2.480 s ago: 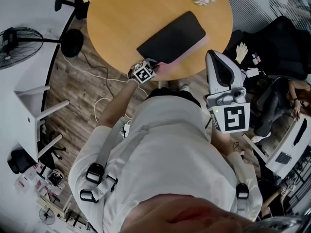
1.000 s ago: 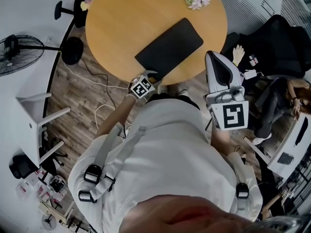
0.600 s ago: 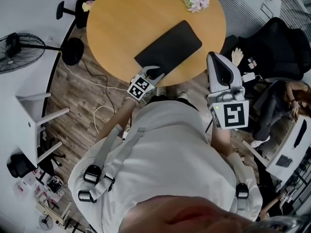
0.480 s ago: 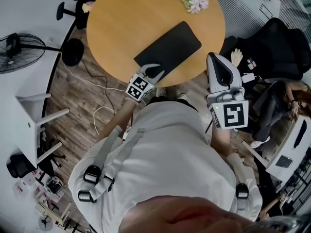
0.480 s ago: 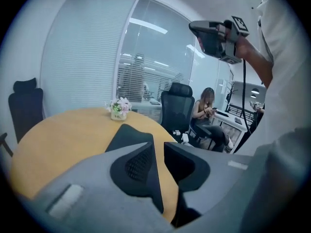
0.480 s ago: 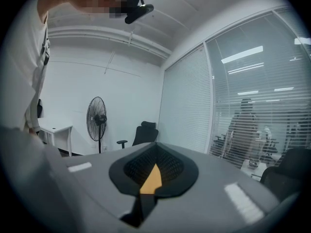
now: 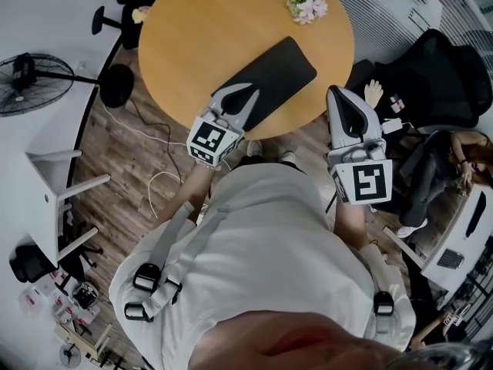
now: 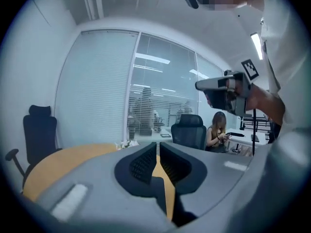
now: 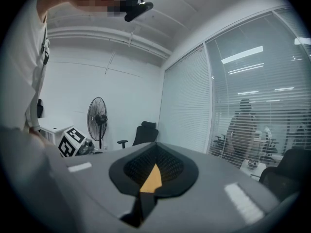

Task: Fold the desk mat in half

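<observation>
- Head view: the desk mat [image 7: 266, 79] lies flat on the round worktop [image 7: 192, 29], upper centre. Your left gripper [image 7: 245, 95] hovers over its near corner. Your right gripper [image 7: 341, 99] hangs off the rim at centre right, probably to stay clear of the fold.
- Left gripper view: jaws closing to a slit, nothing between.
- Right gripper view: jaws together, empty.

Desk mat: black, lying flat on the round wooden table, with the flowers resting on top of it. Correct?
Not quite. The head view shows the flowers on the bare table near its far edge, apart from the desk mat, which is black and lies flat.
</observation>
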`<state>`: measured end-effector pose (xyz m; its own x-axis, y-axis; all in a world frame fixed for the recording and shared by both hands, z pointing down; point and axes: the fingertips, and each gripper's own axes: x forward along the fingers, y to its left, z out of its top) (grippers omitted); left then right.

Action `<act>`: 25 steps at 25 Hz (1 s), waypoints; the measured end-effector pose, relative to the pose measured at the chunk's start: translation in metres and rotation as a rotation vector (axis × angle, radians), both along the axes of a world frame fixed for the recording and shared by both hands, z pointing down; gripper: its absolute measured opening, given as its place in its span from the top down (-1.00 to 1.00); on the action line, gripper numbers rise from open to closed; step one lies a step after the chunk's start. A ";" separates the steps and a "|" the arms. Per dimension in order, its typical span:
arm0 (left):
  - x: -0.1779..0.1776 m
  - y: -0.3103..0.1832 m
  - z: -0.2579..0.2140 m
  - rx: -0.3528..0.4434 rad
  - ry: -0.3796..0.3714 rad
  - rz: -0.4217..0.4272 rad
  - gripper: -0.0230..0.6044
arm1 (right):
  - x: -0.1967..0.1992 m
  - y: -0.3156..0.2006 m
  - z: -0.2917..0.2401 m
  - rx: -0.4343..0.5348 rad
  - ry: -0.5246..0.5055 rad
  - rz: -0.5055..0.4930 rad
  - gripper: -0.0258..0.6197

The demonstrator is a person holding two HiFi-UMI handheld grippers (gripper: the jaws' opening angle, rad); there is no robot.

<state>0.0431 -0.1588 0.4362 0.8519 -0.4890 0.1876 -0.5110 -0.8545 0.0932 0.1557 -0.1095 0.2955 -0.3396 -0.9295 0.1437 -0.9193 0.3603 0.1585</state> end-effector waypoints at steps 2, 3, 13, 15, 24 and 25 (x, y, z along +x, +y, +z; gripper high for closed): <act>0.001 0.000 -0.024 0.030 0.024 -0.019 0.85 | 0.001 0.001 0.000 0.000 0.001 -0.002 0.91; 0.001 0.000 -0.035 0.047 0.032 -0.027 0.85 | 0.001 0.001 0.000 0.000 0.001 -0.004 0.91; 0.007 0.015 -0.128 0.167 0.116 -0.078 0.85 | 0.003 0.004 -0.006 -0.001 0.006 -0.010 0.91; 0.008 0.016 -0.137 0.175 0.127 -0.082 0.85 | 0.004 0.003 -0.005 -0.002 0.007 -0.011 0.91; 0.004 0.014 -0.155 0.191 0.143 -0.108 0.85 | 0.000 0.001 -0.012 -0.001 0.012 -0.011 0.91; 0.004 0.014 -0.155 0.191 0.143 -0.109 0.85 | 0.000 0.000 -0.012 0.000 0.014 -0.012 0.91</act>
